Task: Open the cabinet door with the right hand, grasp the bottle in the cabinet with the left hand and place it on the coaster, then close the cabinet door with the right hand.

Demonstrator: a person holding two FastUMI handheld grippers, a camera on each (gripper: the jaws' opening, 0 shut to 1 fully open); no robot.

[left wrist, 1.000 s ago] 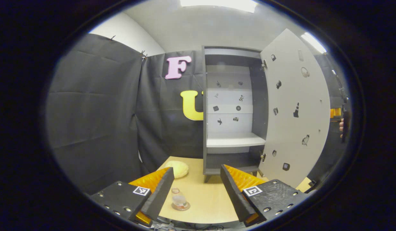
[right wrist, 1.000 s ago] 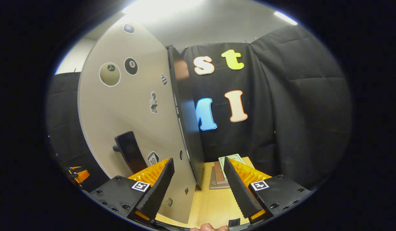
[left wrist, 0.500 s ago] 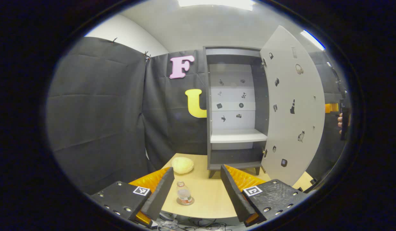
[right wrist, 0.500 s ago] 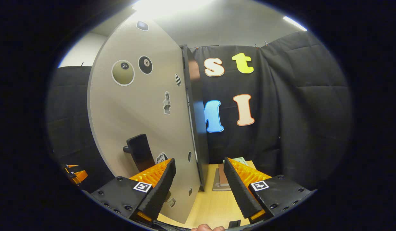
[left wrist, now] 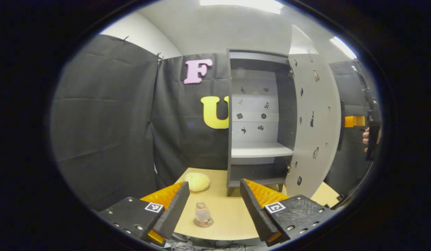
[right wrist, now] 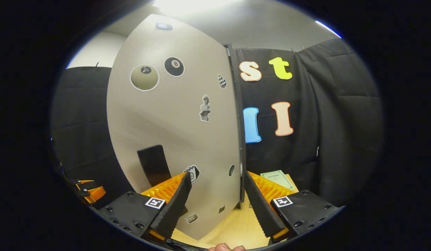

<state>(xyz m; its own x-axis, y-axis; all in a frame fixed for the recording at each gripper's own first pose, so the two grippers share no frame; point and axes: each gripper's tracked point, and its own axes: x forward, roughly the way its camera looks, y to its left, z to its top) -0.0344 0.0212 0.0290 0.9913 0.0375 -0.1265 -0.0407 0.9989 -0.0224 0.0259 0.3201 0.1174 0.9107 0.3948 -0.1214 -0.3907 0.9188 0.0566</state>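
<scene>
The bottle [left wrist: 203,216] stands on the coaster [left wrist: 203,223] between the open, empty left gripper's [left wrist: 214,205] fingers; the right gripper [right wrist: 217,198], also open, faces the door [right wrist: 177,122].

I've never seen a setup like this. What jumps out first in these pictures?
In the left gripper view, the tall cabinet stands at the back of the table with its sticker-dotted door swung open on the right. Nearer, a small bottle stands on a round coaster, between the fingers of the open left hand-held gripper. In the right gripper view, the door's outer face looms close, with its dark handle.
</scene>
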